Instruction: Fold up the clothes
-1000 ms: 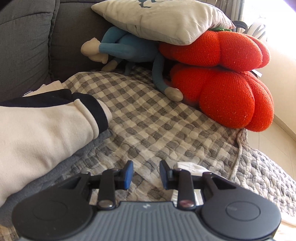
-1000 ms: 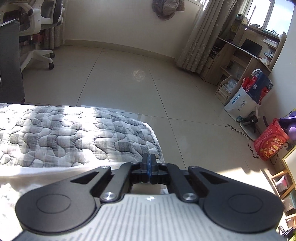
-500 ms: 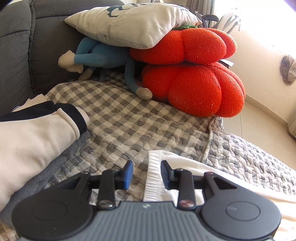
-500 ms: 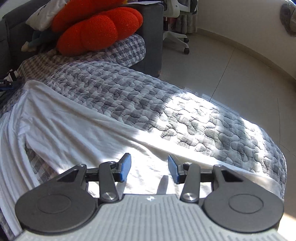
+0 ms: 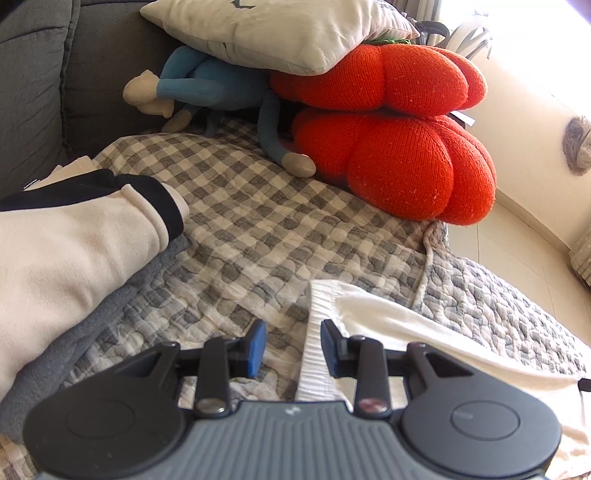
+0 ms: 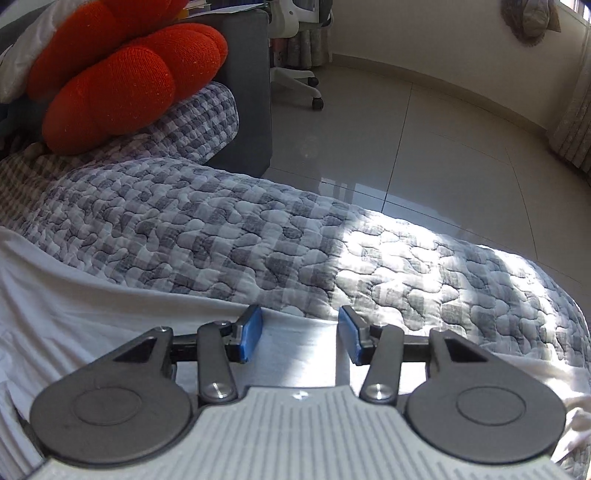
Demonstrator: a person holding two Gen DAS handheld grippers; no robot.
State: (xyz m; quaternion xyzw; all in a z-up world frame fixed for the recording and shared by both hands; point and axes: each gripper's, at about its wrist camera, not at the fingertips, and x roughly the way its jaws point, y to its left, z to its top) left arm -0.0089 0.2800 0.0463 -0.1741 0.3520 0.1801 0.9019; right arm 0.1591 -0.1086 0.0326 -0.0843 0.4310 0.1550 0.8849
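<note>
Checked quilt (image 6: 229, 236) carries white garment (image 6: 74, 306); left gripper (image 5: 291, 347), right gripper (image 6: 299, 334) both spread, empty.

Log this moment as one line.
left gripper: open | right gripper: open | white garment: flat on quilt, unheld

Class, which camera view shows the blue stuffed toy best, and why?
The left wrist view: the blue stuffed toy lies under the pillow, beside the orange cushions, limbs visible. The right wrist view shows only a dark sliver at its left edge.
</note>
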